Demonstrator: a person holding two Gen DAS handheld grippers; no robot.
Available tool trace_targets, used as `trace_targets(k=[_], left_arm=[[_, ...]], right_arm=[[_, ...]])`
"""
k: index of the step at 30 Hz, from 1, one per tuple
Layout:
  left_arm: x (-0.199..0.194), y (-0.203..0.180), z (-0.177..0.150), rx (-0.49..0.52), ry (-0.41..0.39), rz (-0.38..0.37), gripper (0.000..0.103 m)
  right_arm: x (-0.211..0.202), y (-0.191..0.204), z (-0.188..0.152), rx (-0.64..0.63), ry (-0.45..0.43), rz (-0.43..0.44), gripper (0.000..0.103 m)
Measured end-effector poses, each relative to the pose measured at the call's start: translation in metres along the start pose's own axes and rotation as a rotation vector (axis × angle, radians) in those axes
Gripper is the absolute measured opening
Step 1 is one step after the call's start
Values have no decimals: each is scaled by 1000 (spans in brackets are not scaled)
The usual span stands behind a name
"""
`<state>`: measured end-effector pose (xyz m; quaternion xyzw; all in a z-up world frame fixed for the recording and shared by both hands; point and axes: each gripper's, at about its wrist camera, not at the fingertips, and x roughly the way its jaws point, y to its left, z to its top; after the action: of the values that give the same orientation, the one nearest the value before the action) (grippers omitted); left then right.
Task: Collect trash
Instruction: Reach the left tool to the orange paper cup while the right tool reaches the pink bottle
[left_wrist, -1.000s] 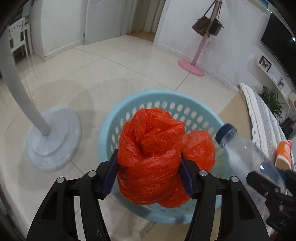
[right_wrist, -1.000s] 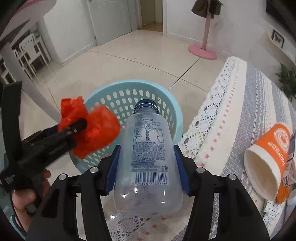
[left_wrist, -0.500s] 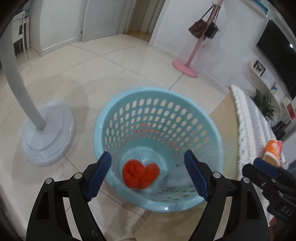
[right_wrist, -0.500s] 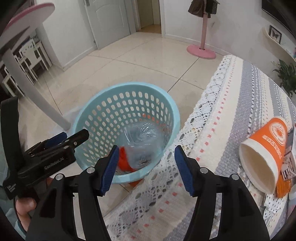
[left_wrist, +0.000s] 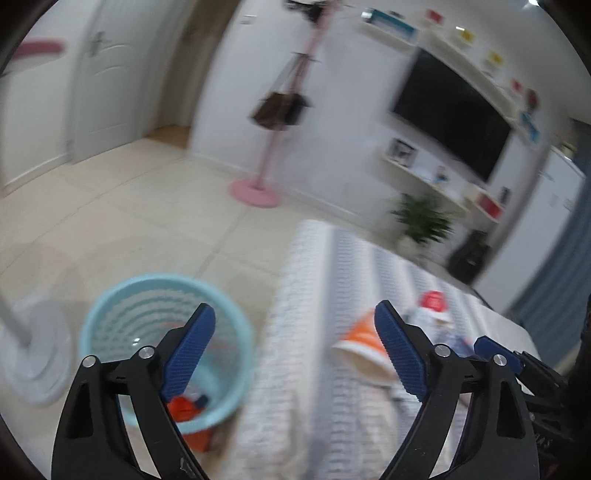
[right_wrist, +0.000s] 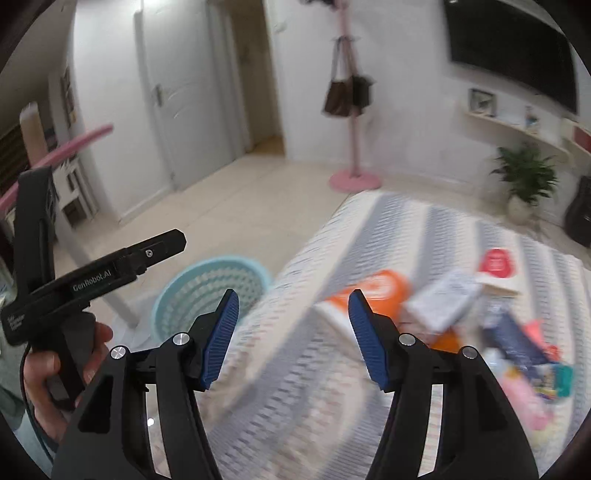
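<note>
Beside the counter (right_wrist: 332, 387) stands the blue basket (left_wrist: 110, 295), red bag (left_wrist: 181, 406) inside. Your left hand-held gripper (left_wrist: 295, 354) — jaws just widened — and right hand-held gripper (right_wrist: 293, 339) are released, empty, above the orange cup (right_wrist: 380, 288) — lying on its side.

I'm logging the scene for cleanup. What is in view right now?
Perforated light-blue plastic basket: one, on the floor beside the table.
Crumpled orange plastic bag: one, inside the basket.
Orange-and-white paper cup: one, lying on its side on the table.
Striped grey-white lace tablecloth: one, covering the table.
Pink coat stand: one, by the wall.
Green potted plant: one, by the wall.
Left gripper: fingers open, empty.
Right gripper: fingers open, empty.
</note>
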<state>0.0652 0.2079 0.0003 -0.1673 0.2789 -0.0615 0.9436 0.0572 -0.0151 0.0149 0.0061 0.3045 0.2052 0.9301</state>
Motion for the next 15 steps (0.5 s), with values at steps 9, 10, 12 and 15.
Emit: trace_targets(k=[9, 10, 12, 15], left_arm=[[77, -71, -12, 71, 146, -58, 89], [89, -71, -16, 74, 174, -55, 89], [119, -72, -25, 76, 238, -37, 89], [152, -65, -38, 68, 295, 11, 89]], right_arm=[[-69, -134, -37, 119, -53, -153, 58], [-69, -145, -43, 131, -43, -160, 58], [-65, -167, -59, 162, -12, -171, 58], [-53, -190, -81, 192, 48, -173, 58]])
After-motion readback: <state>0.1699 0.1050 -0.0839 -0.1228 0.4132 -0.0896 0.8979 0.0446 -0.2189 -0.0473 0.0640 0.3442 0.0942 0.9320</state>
